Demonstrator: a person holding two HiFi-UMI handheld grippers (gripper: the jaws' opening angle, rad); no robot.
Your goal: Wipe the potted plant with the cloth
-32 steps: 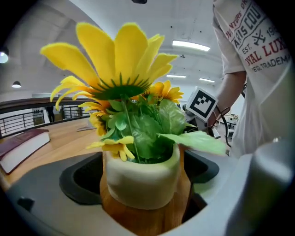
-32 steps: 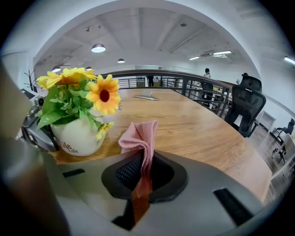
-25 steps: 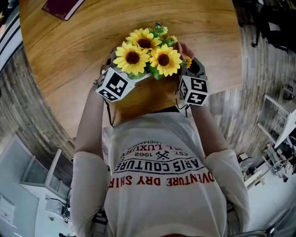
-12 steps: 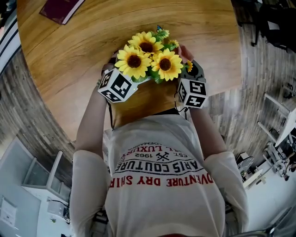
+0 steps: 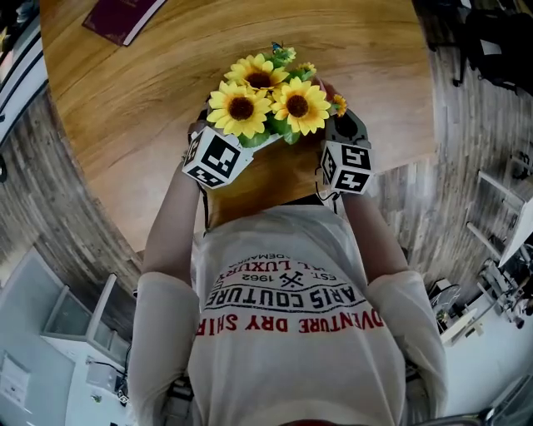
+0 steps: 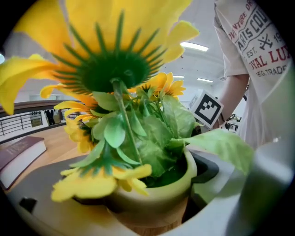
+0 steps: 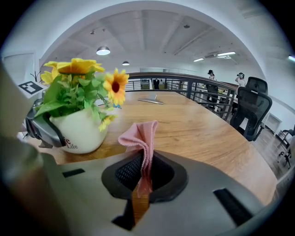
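Note:
The potted plant (image 5: 268, 93) is a bunch of yellow sunflowers in a cream pot (image 7: 78, 129) on the round wooden table (image 5: 150, 108). In the left gripper view, the pot (image 6: 156, 196) fills the space between my jaws. My left gripper (image 6: 154, 207) is shut on it, and one of its dark fingers (image 7: 44, 130) wraps the pot's side. My right gripper (image 7: 142, 177) is just right of the pot, shut on a pink cloth (image 7: 140, 138) that stands up from its jaws. The cloth is a little apart from the pot. In the head view, the flowers hide both grippers' jaws.
A dark red book (image 5: 123, 17) lies at the table's far left, also visible as the book (image 6: 20, 154) beyond the plant. A flat grey object (image 7: 150, 100) lies farther along the table. Black office chairs (image 7: 251, 110) and a railing stand past the table's right edge.
The left gripper with the plant has edged slightly to the right in the head view. The right gripper has stayed in place with the cloth in it.

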